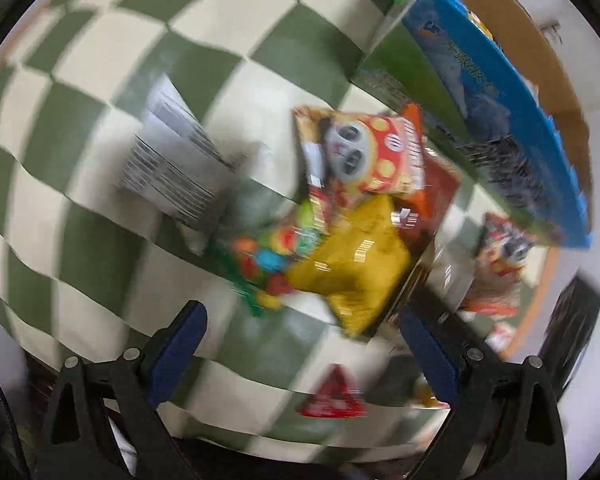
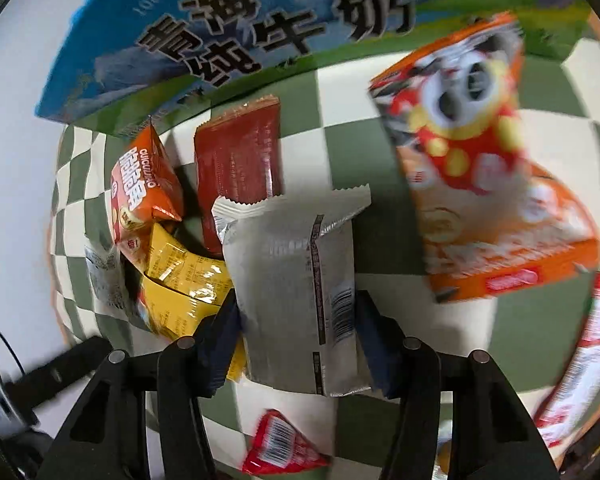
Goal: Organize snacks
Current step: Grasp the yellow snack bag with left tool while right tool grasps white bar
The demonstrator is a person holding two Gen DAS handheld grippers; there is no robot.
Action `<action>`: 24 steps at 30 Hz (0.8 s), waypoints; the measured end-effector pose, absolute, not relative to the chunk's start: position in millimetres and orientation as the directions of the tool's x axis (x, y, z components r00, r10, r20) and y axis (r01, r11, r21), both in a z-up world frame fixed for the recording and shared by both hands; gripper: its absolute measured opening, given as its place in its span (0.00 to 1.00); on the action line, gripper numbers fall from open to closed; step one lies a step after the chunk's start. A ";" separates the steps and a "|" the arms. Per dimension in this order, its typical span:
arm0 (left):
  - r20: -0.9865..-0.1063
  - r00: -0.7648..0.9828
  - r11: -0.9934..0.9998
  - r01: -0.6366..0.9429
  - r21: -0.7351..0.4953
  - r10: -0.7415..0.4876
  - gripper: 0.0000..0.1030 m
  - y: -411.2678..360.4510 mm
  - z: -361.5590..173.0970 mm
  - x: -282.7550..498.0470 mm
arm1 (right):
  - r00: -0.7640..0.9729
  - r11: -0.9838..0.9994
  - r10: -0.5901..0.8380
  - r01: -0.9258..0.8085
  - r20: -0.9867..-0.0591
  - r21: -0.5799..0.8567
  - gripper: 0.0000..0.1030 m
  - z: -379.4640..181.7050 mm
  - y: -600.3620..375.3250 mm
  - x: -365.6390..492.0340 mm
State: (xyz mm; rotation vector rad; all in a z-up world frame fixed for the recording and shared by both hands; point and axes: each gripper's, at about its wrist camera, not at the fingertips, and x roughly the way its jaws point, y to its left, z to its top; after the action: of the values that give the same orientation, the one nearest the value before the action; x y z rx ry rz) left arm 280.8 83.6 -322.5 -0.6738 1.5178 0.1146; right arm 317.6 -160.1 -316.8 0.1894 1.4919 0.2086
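Right gripper [image 2: 296, 328]: jaws closed partway on a silver foil packet [image 2: 296, 276], blue pads pressed to its two long sides. Packet shows its back: centre seam, barcode low on the right, crimped serrated top edge. It is held above the green-and-cream checked worktop [image 2: 420, 336].

Nearest below it, a small red triangular packet [image 2: 280, 448] with a barcode lies on the cloth. Just left of the silver packet, yellow packets [image 2: 180, 284], glossy, piled together. Behind those, an orange pouch [image 2: 148, 176] with white lettering, tilted, touching the yellow ones. Beside it a dark red flat packet [image 2: 236, 168], its lower end hidden behind the silver packet's top edge. To the right, an orange box with a panda face [image 2: 480, 176], blurred, tilted. Farthest, a blue-and-green milk carton box [image 2: 236, 28] with large black characters runs along the far edge.

Left gripper [image 1: 300, 344]: jaws wide open, nothing between them, over the worktop [image 1: 100, 92]. View heavily blurred. Ahead of the jaws, a yellow packet [image 1: 348, 264] on a heap with a multicoloured candy bag [image 1: 268, 256] and a panda-printed pouch [image 1: 364, 152]. Left of the heap, a white packet with printed text [image 1: 172, 160]. The blue box [image 1: 496, 112] stands at the far right.
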 end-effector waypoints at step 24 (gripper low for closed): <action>-0.983 -0.093 0.944 -0.305 -0.122 -0.157 0.77 37.7 -369.8 284.5 | 0.049 0.982 0.189 0.013 -0.981 0.190 0.57 -324.8 -201.6 255.7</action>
State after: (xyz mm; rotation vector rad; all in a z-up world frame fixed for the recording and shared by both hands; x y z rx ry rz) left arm 284.5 37.7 -369.8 -0.3552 1.6707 0.1284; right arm 255.7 -201.6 -324.8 0.1623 1.5184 0.1353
